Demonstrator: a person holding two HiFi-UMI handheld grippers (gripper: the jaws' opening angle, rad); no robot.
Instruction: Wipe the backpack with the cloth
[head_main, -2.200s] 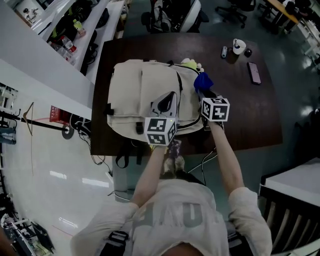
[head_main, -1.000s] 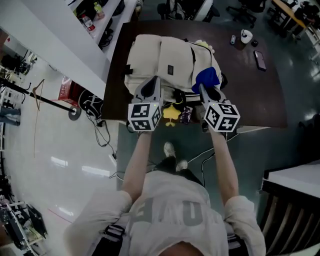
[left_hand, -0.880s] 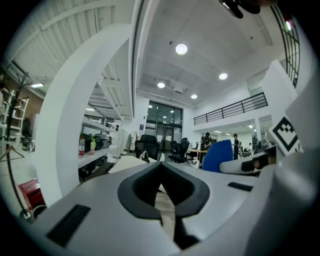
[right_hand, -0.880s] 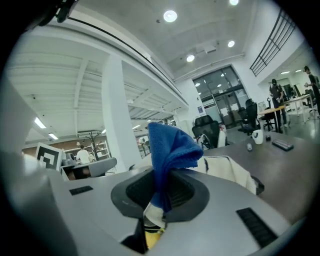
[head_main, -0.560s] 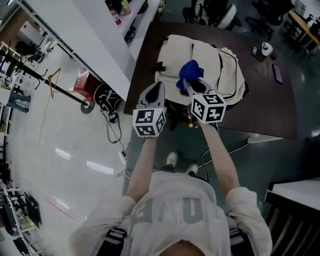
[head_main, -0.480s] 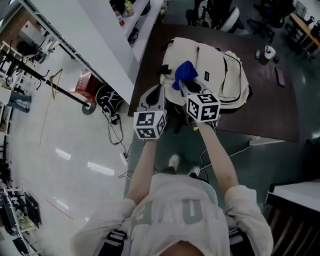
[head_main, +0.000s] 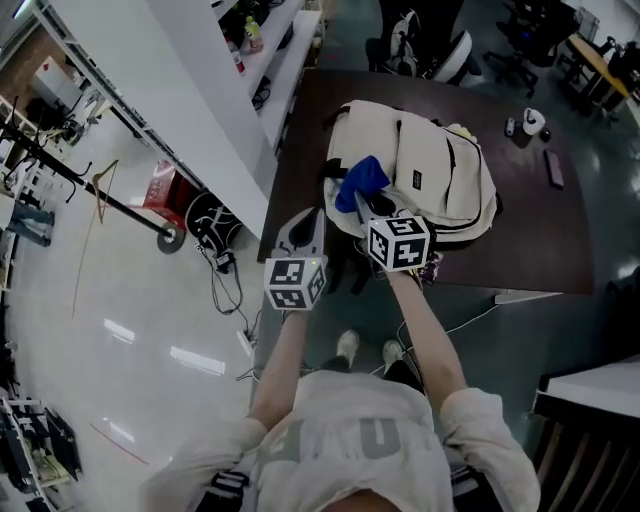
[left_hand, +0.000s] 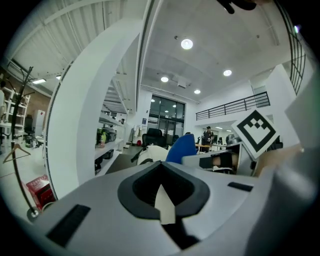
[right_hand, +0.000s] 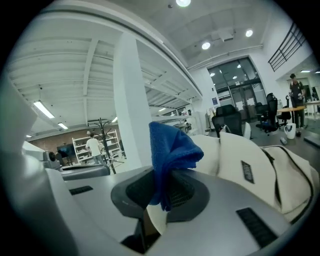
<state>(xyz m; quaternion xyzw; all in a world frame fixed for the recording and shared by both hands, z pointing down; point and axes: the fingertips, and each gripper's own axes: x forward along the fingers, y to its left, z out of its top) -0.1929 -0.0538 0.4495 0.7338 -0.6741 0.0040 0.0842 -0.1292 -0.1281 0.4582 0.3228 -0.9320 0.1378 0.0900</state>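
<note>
Between the fingers of the right gripper (head_main: 362, 207) sits the cloth (right_hand: 170, 150), a blue wad pinched hard at its lower end, with its loose top standing up above the tips. Just ahead and to the right of those fingers lies the backpack (head_main: 432, 170), cream, flat on its back with the front pockets facing up. It rests on the dark surface (head_main: 530, 235). Its long axis seems to run away from the fingers and off to their right, so a wipe would likely sweep that way along the panels.

The cloth hangs over the pack's near left corner. No view settles whether it touches the fabric yet. The right gripper is clearly the nearer of the two.

Behind and to the left of it, the left gripper (head_main: 305, 225) hangs off the surface's edge, over the floor, with its fingers pressed together on nothing.

The right gripper's marker cube covers the pack's near edge. Dark straps or cables below that edge are hard to make out. A few small things lie well apart on the far right, too small to name.
</note>
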